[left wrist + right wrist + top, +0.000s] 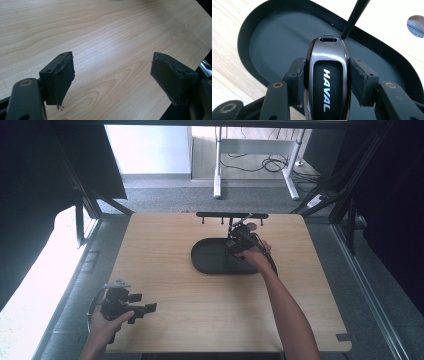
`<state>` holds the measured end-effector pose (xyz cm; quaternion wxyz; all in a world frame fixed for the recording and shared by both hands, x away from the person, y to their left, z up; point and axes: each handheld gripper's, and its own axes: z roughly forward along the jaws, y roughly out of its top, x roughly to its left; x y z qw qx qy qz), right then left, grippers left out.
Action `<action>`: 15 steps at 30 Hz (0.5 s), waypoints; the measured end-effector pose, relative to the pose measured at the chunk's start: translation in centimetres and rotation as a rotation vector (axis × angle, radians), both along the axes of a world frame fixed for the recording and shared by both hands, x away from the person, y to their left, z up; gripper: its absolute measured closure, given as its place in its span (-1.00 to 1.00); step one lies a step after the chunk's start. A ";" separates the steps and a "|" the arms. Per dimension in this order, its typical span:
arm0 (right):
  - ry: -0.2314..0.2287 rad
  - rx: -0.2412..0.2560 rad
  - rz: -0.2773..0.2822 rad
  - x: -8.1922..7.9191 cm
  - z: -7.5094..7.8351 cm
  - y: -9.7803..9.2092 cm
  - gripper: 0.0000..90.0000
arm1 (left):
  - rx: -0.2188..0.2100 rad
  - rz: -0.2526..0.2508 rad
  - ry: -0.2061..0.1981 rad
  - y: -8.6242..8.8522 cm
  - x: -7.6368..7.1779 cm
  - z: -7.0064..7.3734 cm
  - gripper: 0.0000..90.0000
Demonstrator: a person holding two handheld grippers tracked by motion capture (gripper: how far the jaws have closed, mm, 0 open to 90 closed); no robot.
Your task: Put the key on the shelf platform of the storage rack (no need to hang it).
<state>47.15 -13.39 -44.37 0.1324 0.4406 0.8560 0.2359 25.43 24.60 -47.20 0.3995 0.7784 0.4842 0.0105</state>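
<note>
A dark car key fob (328,77) marked HAVAL is clamped between the pads of my right gripper (327,75). It hangs just above the black oval tray (274,32), which lies in the middle of the wooden table (165,270). In the high view the right gripper (241,241) is over the right part of the tray (207,257). My left gripper (142,310) rests near the table's front left corner, held by a hand. Its jaws stand wide apart over bare wood in the left gripper view (112,75), with nothing between them.
A black bar rack with small hooks (231,216) stands just behind the tray; its thin post (354,17) rises from the tray's far rim. A round hole (415,22) shows in the tabletop. Dark frame posts flank the table.
</note>
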 end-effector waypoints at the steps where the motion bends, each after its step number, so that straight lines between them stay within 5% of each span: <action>1: 0.001 0.001 -0.003 0.0 -0.2 0.0 0.10 | 0.001 -0.001 -0.002 0.0 0.0 0.0 -0.57; 15: 0.024 -0.025 0.002 0.2 -3.1 0.6 0.10 | 0.003 -0.004 0.002 -0.1 0.0 -0.1 -0.57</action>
